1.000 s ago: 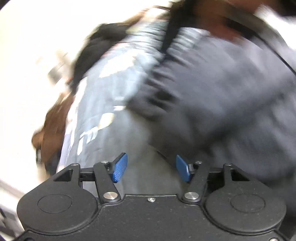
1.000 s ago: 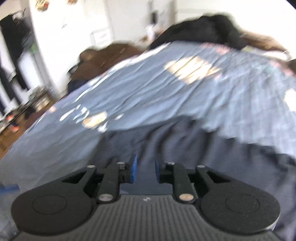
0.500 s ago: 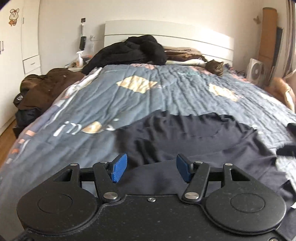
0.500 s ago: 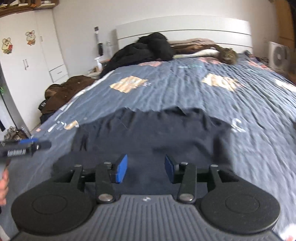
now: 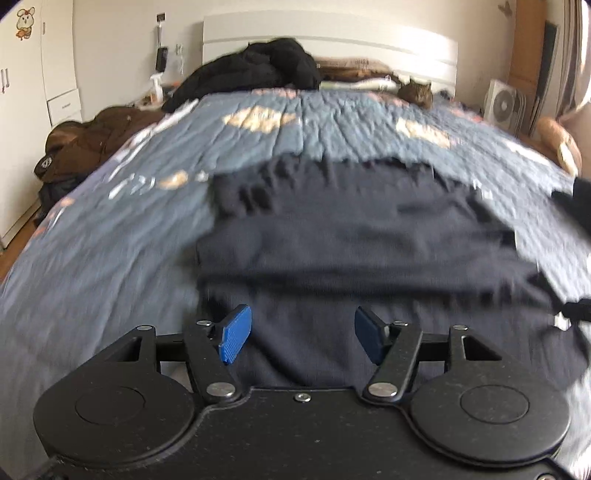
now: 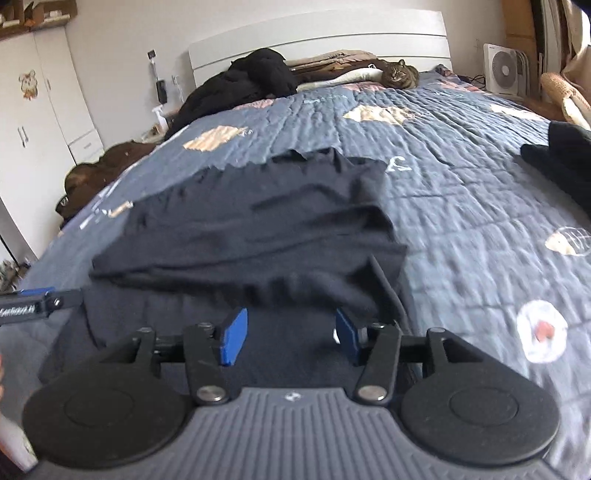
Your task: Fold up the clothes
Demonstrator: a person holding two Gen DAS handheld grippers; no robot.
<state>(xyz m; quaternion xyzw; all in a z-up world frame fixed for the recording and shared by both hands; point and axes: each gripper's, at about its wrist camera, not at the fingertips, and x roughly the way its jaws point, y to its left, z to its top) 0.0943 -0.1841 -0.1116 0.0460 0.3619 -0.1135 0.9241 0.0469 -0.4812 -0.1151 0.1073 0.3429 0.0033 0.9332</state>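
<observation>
Dark navy knit garment spread flat on the blue-grey quilted bedspread, both my grippers over its near edge.
Black clothes heap and a tabby cat by the white headboard. My left gripper fingers spread, holding nothing; my right gripper likewise spread, empty.

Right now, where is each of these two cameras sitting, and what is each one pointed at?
Left wrist view: sits on the left claw, open, looking up the bed across the dark garment toward the headboard.
Right wrist view: sits on the right claw, open, facing the same way; the left claw's tip pokes in at the left edge.
Shared: garment, black pile, cat, fan.
</observation>
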